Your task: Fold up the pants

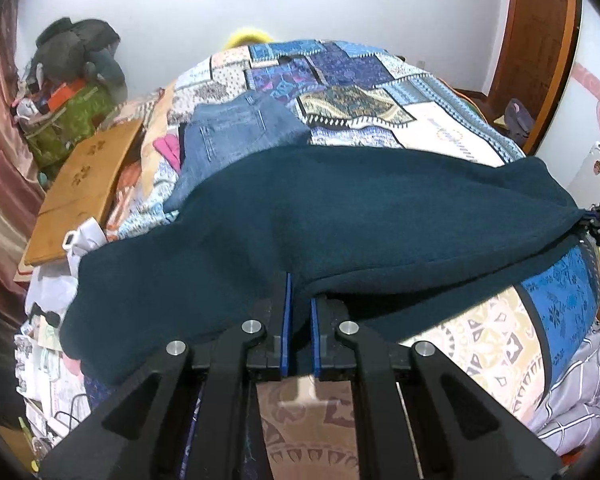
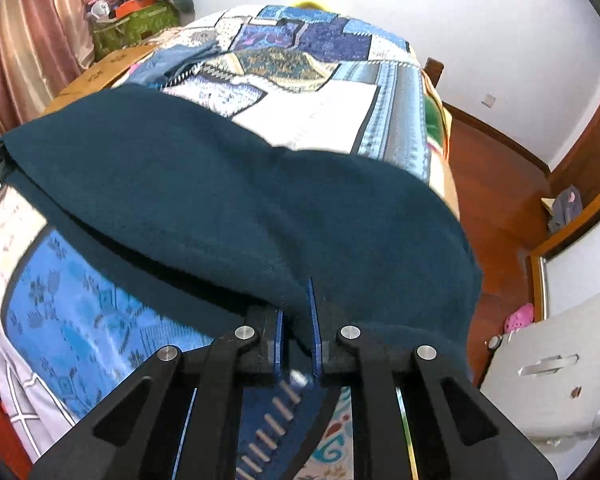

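Teal fleece pants [image 1: 300, 216] lie spread across a bed covered by a patchwork quilt [image 1: 380, 108], stretched sideways between both grippers. Left gripper [image 1: 299, 320] points steeply down toward the bed, blue pads pinched on the near edge of the fabric, a fold of teal cloth bunched between the jaws; clamped tight. Right gripper [image 2: 298, 320] also angles steeply down, a bit steeper, jaws closed on the near hem at the other end of the garment, cloth pushed up between the blue pads. In the left wrist view the right gripper's black linkage shows at the far right edge, at the corner of the pants; the cloth runs taut from there. The near edge is lifted off the quilt, with shadow under it in both views. Far edge of the pants rests on the quilt. Folded blue jeans [image 1: 236, 128] lie on the quilt just behind the pants, partly overlapped by them. A wooden board [image 1: 84, 196] lies at the bed's left side, a green bag [image 1: 76, 120] stuffed with clutter behind it. Pink curtain [image 2: 32, 40] at left, wooden floor [image 2: 496, 200] to the right of the bed.
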`<state>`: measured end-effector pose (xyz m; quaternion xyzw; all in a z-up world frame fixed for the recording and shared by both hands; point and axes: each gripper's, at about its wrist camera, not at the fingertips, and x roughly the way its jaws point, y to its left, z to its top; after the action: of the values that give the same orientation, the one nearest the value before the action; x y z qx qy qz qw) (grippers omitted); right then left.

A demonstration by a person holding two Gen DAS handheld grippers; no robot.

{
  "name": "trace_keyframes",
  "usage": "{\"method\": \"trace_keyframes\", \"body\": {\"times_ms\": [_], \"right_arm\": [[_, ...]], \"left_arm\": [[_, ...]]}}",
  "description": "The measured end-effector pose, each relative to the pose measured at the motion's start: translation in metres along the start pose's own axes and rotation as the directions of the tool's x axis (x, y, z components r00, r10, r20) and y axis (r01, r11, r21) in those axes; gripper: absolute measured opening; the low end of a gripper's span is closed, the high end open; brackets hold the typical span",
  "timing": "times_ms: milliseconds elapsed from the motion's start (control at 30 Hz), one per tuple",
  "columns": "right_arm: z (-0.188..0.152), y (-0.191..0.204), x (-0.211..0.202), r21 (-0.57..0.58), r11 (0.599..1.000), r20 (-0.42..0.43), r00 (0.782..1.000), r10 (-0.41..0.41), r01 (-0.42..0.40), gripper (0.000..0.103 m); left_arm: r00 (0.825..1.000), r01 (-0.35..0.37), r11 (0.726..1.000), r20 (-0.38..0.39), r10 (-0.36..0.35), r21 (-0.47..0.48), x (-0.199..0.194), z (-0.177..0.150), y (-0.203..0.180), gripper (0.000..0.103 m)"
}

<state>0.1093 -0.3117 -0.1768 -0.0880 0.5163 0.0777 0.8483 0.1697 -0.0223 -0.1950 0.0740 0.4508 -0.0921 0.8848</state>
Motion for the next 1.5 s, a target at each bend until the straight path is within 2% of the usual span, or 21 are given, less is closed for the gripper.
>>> {"method": "trace_keyframes", "body": {"times_ms": [167,267,333,467,533,600,800,867,933,1033,1200,1267,1300,1367,1400,1433,1500], "right_arm": [[-0.007,-0.005,-0.006,0.085,0.996,0.026,0.999,0.027,-0.029,0.016],[-0.009,-0.008,-0.011,0.118,0.992,0.037,0.999,0.041,-0.045,0.017],[-0.012,-0.009,-0.016,0.14,0.989,0.042,0.998,0.051,-0.056,0.018],[-0.019,-0.015,-0.029,0.192,0.979,0.057,0.996,0.066,-0.076,0.023],[-0.023,-0.021,-0.036,0.217,0.974,0.075,0.996,0.054,-0.069,0.024],[-0.024,-0.028,-0.04,0.245,0.968,0.086,0.996,0.04,-0.06,0.025],[-0.031,-0.064,-0.048,0.385,0.923,0.111,0.993,-0.025,-0.02,0.029],[-0.034,-0.077,-0.049,0.439,0.898,0.114,0.992,-0.053,-0.003,0.037],[-0.037,-0.088,-0.049,0.476,0.88,0.114,0.99,-0.079,0.015,0.04],[-0.044,-0.104,-0.047,0.537,0.842,0.104,0.987,-0.119,0.045,0.047],[-0.06,-0.127,-0.037,0.611,0.788,0.065,0.986,-0.153,0.081,0.052],[-0.066,-0.134,-0.033,0.638,0.765,0.048,0.986,-0.157,0.091,0.052],[-0.07,-0.14,-0.031,0.653,0.751,0.04,0.987,-0.159,0.095,0.052],[-0.076,-0.151,-0.026,0.686,0.721,0.027,0.988,-0.154,0.093,0.052],[-0.078,-0.155,-0.024,0.699,0.709,0.022,0.989,-0.148,0.09,0.052],[-0.08,-0.159,-0.021,0.715,0.694,0.017,0.99,-0.139,0.085,0.052],[-0.085,-0.167,-0.014,0.751,0.657,0.017,0.994,-0.109,0.06,0.052]], "left_arm": [[1.0,0.009,1.0,-0.018,-0.009,0.007,-0.002,-0.009,-0.002,0.009],[1.0,0.023,1.0,-0.018,-0.023,-0.013,-0.009,-0.013,0.002,0.017],[0.999,0.029,0.999,-0.016,-0.029,-0.035,-0.016,-0.015,0.007,0.028],[0.999,0.028,0.995,0.017,-0.027,-0.1,-0.035,-0.017,0.026,0.043],[0.999,0.013,0.992,0.037,-0.009,-0.128,-0.043,-0.015,0.038,0.055],[0.998,-0.02,0.987,0.06,0.03,-0.161,-0.051,-0.012,0.054,0.062],[0.986,-0.125,0.951,0.066,0.15,-0.283,-0.053,-0.007,0.113,0.076],[0.984,-0.15,0.938,0.045,0.173,-0.312,-0.047,-0.006,0.13,0.077],[0.98,-0.185,0.925,0.008,0.199,-0.333,-0.035,-0.006,0.148,0.077],[0.967,-0.255,0.896,-0.079,0.243,-0.363,-0.01,-0.01,0.174,0.078],[0.954,-0.291,0.819,-0.22,0.206,-0.494,0.032,-0.035,0.213,0.078],[0.941,-0.319,0.789,-0.272,0.2,-0.525,0.047,-0.047,0.221,0.078],[0.935,-0.335,0.783,-0.286,0.209,-0.524,0.052,-0.049,0.224,0.078],[0.911,-0.393,0.777,-0.322,0.256,-0.492,0.061,-0.054,0.223,0.08],[0.903,-0.408,0.778,-0.335,0.268,-0.477,0.065,-0.056,0.221,0.085],[0.898,-0.417,0.779,-0.345,0.273,-0.469,0.068,-0.058,0.218,0.091],[0.889,-0.436,0.773,-0.353,0.291,-0.46,0.075,-0.061,0.212,0.095]]}}
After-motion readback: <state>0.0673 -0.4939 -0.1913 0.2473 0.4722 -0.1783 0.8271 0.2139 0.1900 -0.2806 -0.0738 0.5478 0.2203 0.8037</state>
